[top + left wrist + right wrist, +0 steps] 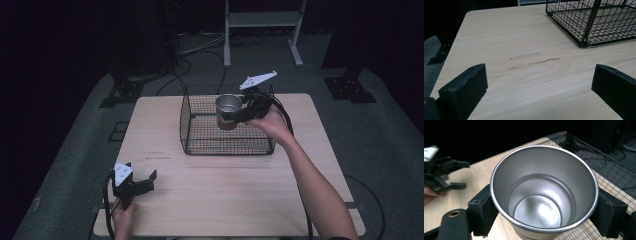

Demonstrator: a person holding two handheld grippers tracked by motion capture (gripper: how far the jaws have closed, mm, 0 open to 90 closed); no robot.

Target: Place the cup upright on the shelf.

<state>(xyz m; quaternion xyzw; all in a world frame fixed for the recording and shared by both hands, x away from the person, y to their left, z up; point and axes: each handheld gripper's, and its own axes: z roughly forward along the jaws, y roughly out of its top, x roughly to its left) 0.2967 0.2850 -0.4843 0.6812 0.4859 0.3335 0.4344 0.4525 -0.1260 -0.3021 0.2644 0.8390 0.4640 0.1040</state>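
A steel cup (228,111) with a brown base hangs upright over the black wire basket (200,135), held from its right side by my right gripper (235,116). In the right gripper view the cup (544,192) is empty, and both black pads (482,210) press on its sides. My left gripper (142,181) rests near the table's front left corner, its jaws standing wide apart with nothing between them. In the left gripper view bare wood lies between its fingers (465,90), with the basket (584,30) farther off.
The light wooden table (210,200) carries the basket at its far middle. Scuff marks (534,60) show on the wood in front of the left gripper. Cables and a white stand (262,20) lie on the dark floor beyond the table.
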